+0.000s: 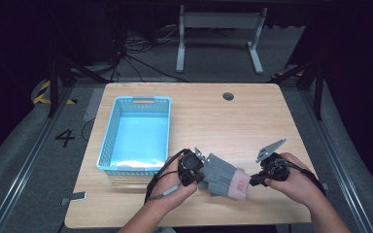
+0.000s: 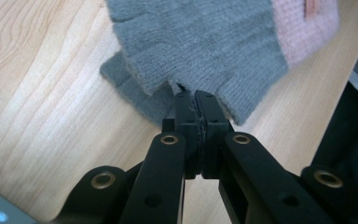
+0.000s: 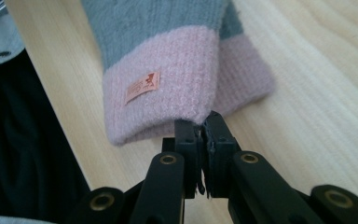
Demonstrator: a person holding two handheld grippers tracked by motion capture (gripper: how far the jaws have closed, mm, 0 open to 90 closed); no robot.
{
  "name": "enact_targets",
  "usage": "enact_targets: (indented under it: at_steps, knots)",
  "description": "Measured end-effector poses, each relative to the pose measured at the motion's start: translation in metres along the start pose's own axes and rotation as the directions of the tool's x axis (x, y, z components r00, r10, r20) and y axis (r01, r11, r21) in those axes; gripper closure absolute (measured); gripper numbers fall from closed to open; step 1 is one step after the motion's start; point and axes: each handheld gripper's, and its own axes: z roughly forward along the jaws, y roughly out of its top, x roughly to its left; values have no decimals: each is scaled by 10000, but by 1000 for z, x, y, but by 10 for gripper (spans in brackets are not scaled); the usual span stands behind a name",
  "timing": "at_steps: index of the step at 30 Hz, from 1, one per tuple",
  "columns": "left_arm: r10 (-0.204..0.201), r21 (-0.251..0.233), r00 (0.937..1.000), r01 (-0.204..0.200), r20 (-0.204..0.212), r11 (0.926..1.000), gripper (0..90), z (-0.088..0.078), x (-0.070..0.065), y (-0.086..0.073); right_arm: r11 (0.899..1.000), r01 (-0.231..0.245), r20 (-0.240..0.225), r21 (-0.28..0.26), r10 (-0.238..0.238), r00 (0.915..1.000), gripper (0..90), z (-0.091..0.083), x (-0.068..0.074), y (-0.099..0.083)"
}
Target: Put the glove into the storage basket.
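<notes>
I've got the left gripper [image 2: 196, 99] clenched on the grey glove's [image 1: 222, 174] finger end, right gripper [image 3: 205, 122] on its pink cuff [image 3: 161, 100]; lift evenly, keep it taut, swing to the blue basket [image 1: 110, 130].

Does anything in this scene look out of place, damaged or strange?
Nothing looks damaged or spilled. The grey knitted glove with a pink cuff is pinched at both ends, its grey end by the left gripper and its cuff by the right gripper. A second matching glove lies underneath it. The light blue plastic basket stands straight.
</notes>
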Motion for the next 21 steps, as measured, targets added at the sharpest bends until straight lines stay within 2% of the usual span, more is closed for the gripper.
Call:
enact_targets:
  at_steps: [5, 13, 21]
  knots:
    - [-20, -13, 10000, 20, 22, 10000, 893, -2, -2, -2, 9996, -82, 167, -285, 87, 9998, 865, -2, -5, 3]
    - [201, 531, 9992, -219, 339, 9983, 894, 1, -9, -1, 9961, -155, 459, -869, 195, 9988, 867, 4, -16, 5]
    - [249, 832, 9985, -289, 491, 9961, 893, 7, -8, -1, 9951, -532, 344, -829, 563, 9978, 867, 12, -23, 5]
